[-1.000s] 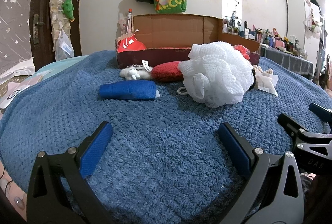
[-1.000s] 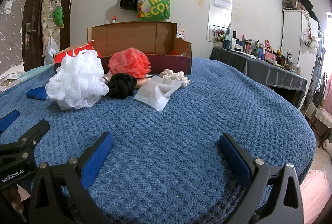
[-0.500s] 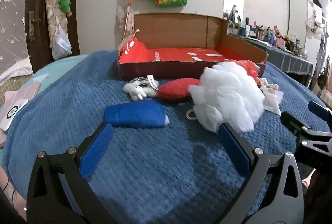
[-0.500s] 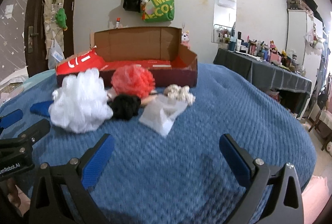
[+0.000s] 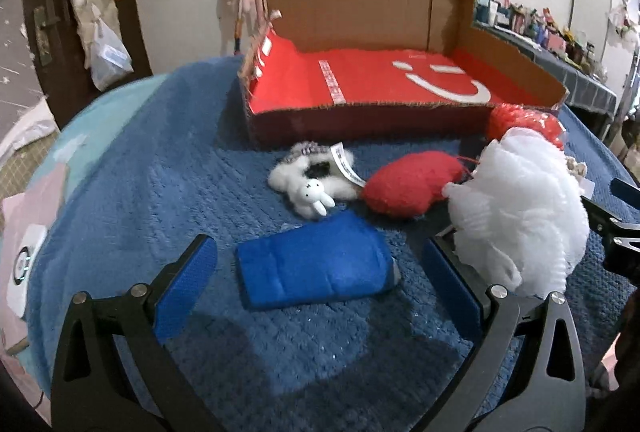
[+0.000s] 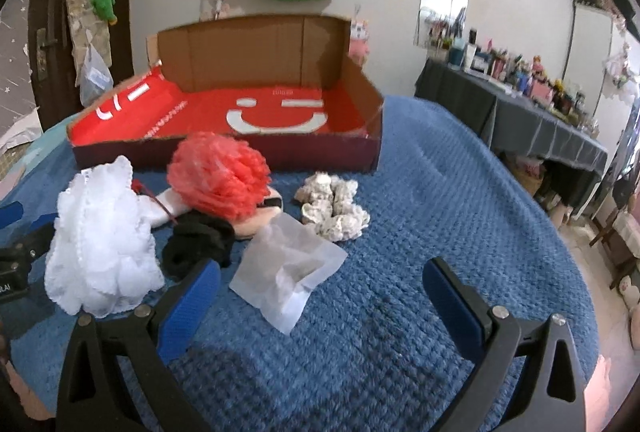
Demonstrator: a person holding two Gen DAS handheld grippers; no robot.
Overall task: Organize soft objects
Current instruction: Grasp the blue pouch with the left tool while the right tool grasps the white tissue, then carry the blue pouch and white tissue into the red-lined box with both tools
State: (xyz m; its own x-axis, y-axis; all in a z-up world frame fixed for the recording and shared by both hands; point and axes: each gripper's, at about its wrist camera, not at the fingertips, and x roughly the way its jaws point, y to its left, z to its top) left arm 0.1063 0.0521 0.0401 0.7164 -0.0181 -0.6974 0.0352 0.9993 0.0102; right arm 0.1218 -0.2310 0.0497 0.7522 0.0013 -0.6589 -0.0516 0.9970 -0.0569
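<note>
The left gripper (image 5: 320, 272) hovers with its jaws released — the folded blue cloth (image 5: 314, 267) lies between them on the blue blanket (image 5: 160, 192). The right gripper (image 6: 320, 296) is likewise spread wide, a clear plastic packet (image 6: 286, 272) just ahead. White pouf (image 6: 98, 244), red pouf (image 6: 220, 178) and black scrunchie (image 6: 198, 248) cluster before the empty red-lined cardboard box (image 6: 224, 152).

Right gripper (image 6: 320, 296) gapes above a white pouch (image 6: 286, 272).
</note>
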